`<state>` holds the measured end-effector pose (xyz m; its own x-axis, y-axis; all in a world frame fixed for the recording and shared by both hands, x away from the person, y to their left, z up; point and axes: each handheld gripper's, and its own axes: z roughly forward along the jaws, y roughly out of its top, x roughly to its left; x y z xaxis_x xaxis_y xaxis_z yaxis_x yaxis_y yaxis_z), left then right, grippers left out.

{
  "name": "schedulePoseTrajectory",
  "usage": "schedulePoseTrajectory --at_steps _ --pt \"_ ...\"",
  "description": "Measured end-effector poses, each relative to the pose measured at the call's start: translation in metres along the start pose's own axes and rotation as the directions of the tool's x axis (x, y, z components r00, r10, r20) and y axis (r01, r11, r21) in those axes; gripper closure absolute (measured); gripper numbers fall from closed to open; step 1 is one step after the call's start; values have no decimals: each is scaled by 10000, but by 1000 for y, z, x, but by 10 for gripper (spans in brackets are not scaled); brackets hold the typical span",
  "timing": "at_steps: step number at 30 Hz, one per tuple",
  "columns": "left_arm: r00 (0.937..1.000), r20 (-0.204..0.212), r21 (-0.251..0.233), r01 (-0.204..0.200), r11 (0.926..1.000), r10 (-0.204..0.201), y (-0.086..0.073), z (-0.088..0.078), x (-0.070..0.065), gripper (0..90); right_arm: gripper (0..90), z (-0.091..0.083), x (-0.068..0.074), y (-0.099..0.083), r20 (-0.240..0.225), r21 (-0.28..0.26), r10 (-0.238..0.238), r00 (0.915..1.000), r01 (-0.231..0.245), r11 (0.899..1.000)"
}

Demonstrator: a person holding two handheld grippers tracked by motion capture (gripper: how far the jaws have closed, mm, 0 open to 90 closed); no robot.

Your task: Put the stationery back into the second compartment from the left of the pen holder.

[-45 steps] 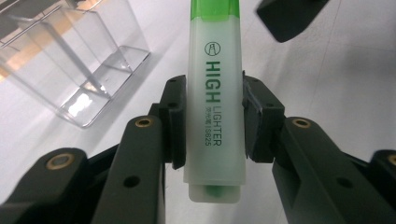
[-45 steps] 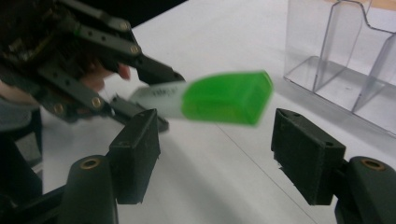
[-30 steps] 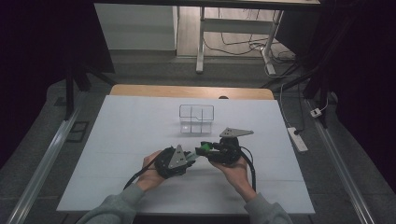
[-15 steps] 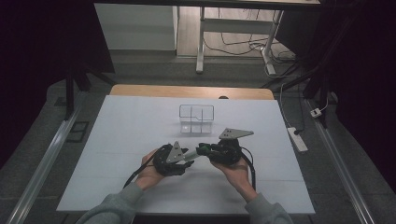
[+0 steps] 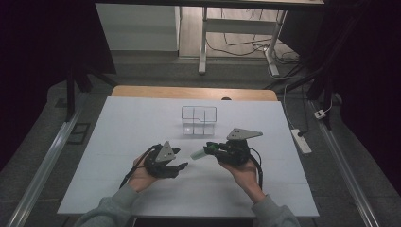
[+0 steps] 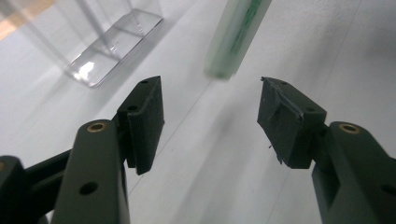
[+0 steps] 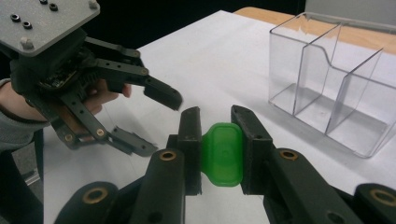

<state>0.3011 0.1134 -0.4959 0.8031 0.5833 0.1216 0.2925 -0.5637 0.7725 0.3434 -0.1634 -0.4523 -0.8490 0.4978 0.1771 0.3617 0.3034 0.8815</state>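
Note:
A pale green tube (image 5: 198, 154) hangs level above the white table (image 5: 118, 142), pointing left. My right gripper (image 5: 211, 150) is shut on its bright green end (image 7: 223, 154), pads pressing both sides. My left gripper (image 5: 181, 159) sits just left of the tube, and its jaws have just been opening; nothing is between them. In the left gripper view the tube's free end (image 6: 237, 32) floats beyond the spread fingertips of the left gripper (image 6: 212, 88). The right gripper view has the right gripper (image 7: 215, 114) low in the middle and the left gripper (image 7: 159, 123) open at left.
A clear plastic box (image 5: 199, 119) with several compartments stands behind the grippers at mid-table, seen close in the right gripper view (image 7: 327, 79) and in the left gripper view (image 6: 107, 42). A wooden edge (image 5: 189, 92) runs along the far side. A power strip (image 5: 301, 141) lies off the right edge.
My left gripper has opened and drawn back to the left, away from the tube. My right gripper has stayed in place with the tube in it.

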Motion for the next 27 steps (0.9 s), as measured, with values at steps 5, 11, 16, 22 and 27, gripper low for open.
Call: schedulePoseTrajectory --at_steps 5,11,16,22,27 --pt "9998 -96 182 182 9997 -181 -10 -13 7 388 734 -5 1 3 90 -110 -116 9999 117 9999" --pt "9991 -201 172 389 9991 -386 -22 -28 13 388 734 -11 1 7 247 -290 -272 9993 279 9992" --pt "9978 -302 307 599 9977 -590 -35 -39 17 379 734 -17 1 10 442 -395 -467 9979 484 9980" --pt "9954 -527 430 826 9957 -803 -50 -51 20 375 734 -22 -1 12 579 -462 -525 9969 552 9974" --pt "9927 -666 503 1045 9933 -1010 -61 -59 24 374 734 -25 -2 15 726 -565 -542 9959 584 9967"
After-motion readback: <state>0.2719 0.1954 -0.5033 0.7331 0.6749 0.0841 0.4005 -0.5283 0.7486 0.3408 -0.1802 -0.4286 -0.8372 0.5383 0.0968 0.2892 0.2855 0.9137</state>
